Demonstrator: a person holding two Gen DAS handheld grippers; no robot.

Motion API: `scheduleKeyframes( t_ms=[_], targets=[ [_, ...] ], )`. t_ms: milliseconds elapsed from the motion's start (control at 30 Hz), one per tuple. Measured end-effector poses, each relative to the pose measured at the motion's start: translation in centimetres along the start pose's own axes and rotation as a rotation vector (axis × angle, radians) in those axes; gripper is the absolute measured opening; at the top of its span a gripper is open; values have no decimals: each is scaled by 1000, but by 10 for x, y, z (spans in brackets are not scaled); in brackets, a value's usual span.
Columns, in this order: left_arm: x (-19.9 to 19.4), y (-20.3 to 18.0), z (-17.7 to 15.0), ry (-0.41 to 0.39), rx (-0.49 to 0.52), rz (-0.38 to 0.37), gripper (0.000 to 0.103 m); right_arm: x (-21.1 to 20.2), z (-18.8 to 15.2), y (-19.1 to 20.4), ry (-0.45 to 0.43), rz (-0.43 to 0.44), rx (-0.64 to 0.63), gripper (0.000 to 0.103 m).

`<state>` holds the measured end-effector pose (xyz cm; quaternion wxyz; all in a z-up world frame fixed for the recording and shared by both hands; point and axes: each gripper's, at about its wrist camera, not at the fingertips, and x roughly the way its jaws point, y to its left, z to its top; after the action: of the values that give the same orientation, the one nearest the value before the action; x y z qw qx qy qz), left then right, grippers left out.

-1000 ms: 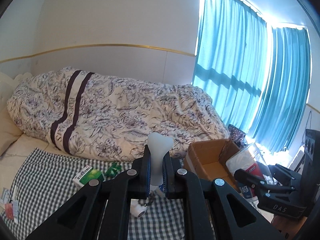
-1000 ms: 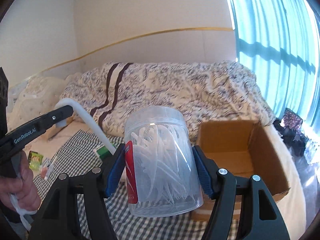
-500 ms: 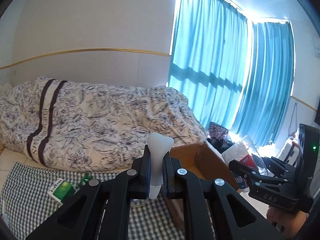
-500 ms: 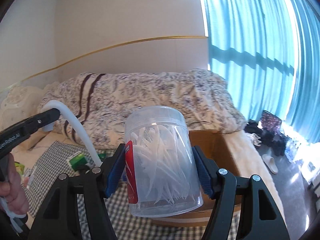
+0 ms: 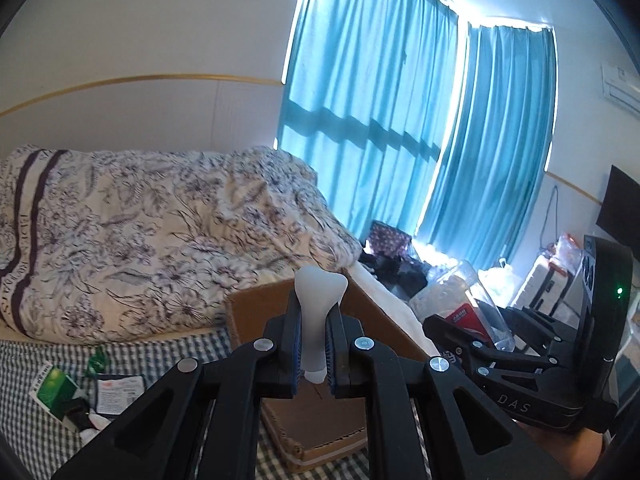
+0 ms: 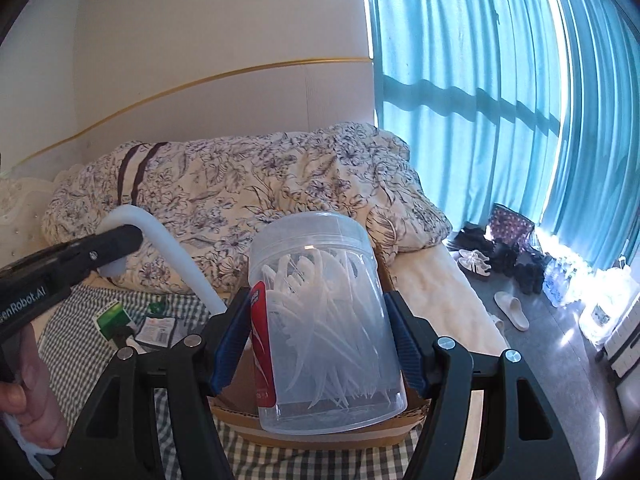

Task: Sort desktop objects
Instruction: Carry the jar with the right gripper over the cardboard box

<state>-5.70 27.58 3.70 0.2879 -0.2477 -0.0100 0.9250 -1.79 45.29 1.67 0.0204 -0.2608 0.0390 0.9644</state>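
- Cardboard box (image 5: 320, 420) sits open on the checked cloth (image 5: 24, 412) that covers the near part of the bed, toward the cloth's right edge, with the floral duvet (image 5: 160, 240) bunched behind it along the wall.
- The left gripper (image 5: 314, 344) has its jaws drawn narrow on a white curved plastic piece (image 5: 319, 300); the flared end of the piece stands up above the blue pads, and the whole grip hangs over the box's opening.
- From the right wrist view the same white curved plastic piece (image 6: 168, 248) arches down from the left gripper (image 6: 116, 240) toward the cloth, and a hand (image 6: 28, 392) grips the handle at the left edge of the view.
- The right gripper (image 6: 320, 336) clamps a clear plastic jar (image 6: 324, 320) between its blue pads, one on each side of the wall; the jar is upright, packed with white plastic picks, and carries a red label on its left side.
- That jar is held over the box, whose brown rim (image 6: 320, 436) shows just below the jar's base.
- In the left wrist view the right gripper (image 5: 460, 332) and its jar (image 5: 460, 300) sit just beside the box's right wall.
- On the cloth's left part lie a green packet (image 5: 56, 388) and a small printed sachet (image 5: 120, 390), close together, well apart from both grippers.
- Teal curtains (image 6: 500, 100) cover the window on the right; shoes and slippers (image 6: 496, 272) lie on the floor beside the bed.
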Motion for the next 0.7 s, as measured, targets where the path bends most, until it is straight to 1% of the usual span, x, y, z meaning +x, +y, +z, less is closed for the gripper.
scheduleKeyframes(
  t_ms=[267,300,333,400,467,500,567,600,633,700],
  targets=[
    [53,-12,-17,114,17,-8,10,28,-6,-15,59,-8,17,65],
    [61,-12,-21,135,18,-5,11,30,-7,-16,66,-9,18,65],
    [65,-12,-24,148,18,-2,14,34,-8,-18,75,-9,19,65],
    [77,-9,-30,181,12,8,16,40,-10,-21,87,-10,19,65],
    [83,-6,-35,199,7,9,20,45,-13,-23,99,-13,19,65],
    [87,-5,-37,213,3,17,24,48,-14,-24,106,-15,20,65],
    [94,-2,-40,240,-3,15,36,53,-18,-24,116,-19,20,65],
    [96,-1,-41,245,-7,17,57,56,-18,-24,122,-21,20,65],
    [97,1,-41,239,-9,18,67,59,-19,-24,127,-23,21,65],
    [95,4,-39,215,-6,31,68,64,-20,-25,137,-29,24,64]
  ],
)
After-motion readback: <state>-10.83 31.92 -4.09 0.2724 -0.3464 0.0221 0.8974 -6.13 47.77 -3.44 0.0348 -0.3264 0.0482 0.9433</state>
